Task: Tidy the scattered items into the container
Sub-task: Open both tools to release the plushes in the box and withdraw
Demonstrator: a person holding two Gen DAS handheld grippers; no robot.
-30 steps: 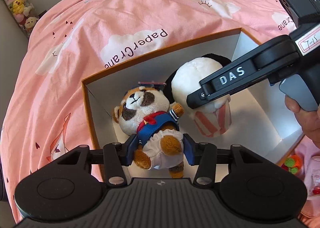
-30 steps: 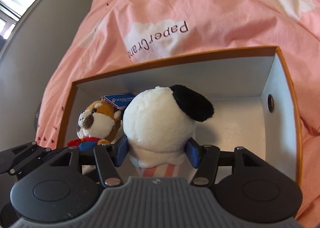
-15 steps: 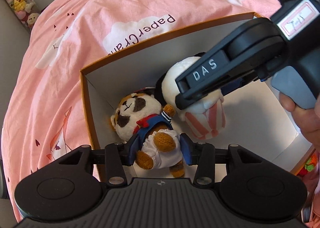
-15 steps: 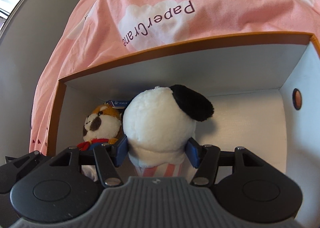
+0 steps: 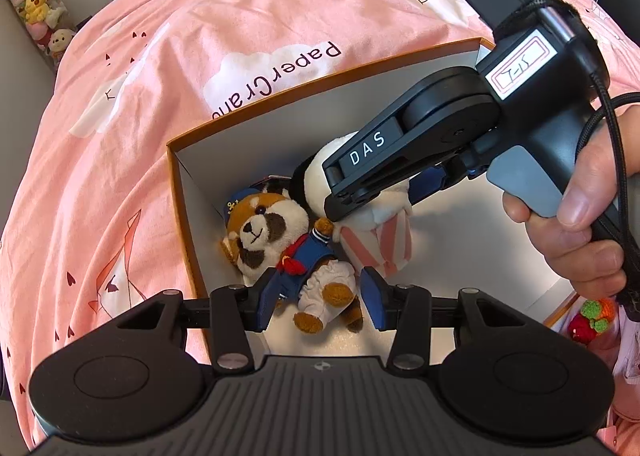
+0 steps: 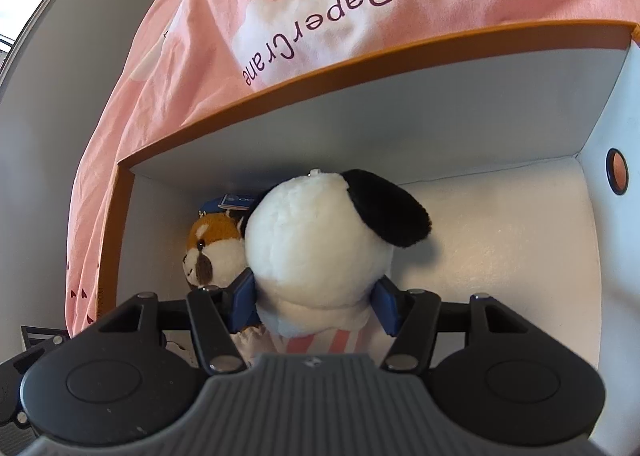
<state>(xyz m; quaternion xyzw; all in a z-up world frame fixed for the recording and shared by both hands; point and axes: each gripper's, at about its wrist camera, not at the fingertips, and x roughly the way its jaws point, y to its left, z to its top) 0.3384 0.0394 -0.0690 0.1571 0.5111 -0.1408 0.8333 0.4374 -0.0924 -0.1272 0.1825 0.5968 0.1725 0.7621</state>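
Orange-rimmed box [image 5: 188, 192] with white inside sits on pink bedding [image 5: 160, 56] printed "PaperCrane". Both grippers reach down into the box. Left gripper [image 5: 320, 298]: blue pads set about half apart, one on each side of a brown-and-white plush animal in a blue sailor outfit [image 5: 280, 240]. Its waist and white shorts lie between the fingers; the left pad [image 5: 266, 302] overlaps the blue jacket, the right pad [image 5: 374, 300] sits just beside the leg. Contact on that side is not clear, so cannot tell whether the pads press or only bracket the toy. The sailor plush lies on its back on the box floor, head beyond the fingertips toward the far left corner, feet back toward the gripper body. Right gripper [image 6: 316, 302]: jaws a little over half apart, both blue pads pressed into the sides of a white plush with black ears [image 6: 316, 240], just below its round head; its pink-striped lower part [image 6: 320, 342] hangs behind the fingertips, toward the gripper body. In the left wrist view this plush touches the sailor plush's raised paw. A hand [image 5: 580, 224] grips the right gripper's handle. Beyond the right fingers the box floor is bare, with a round hole [image 6: 617, 176] in the right wall.
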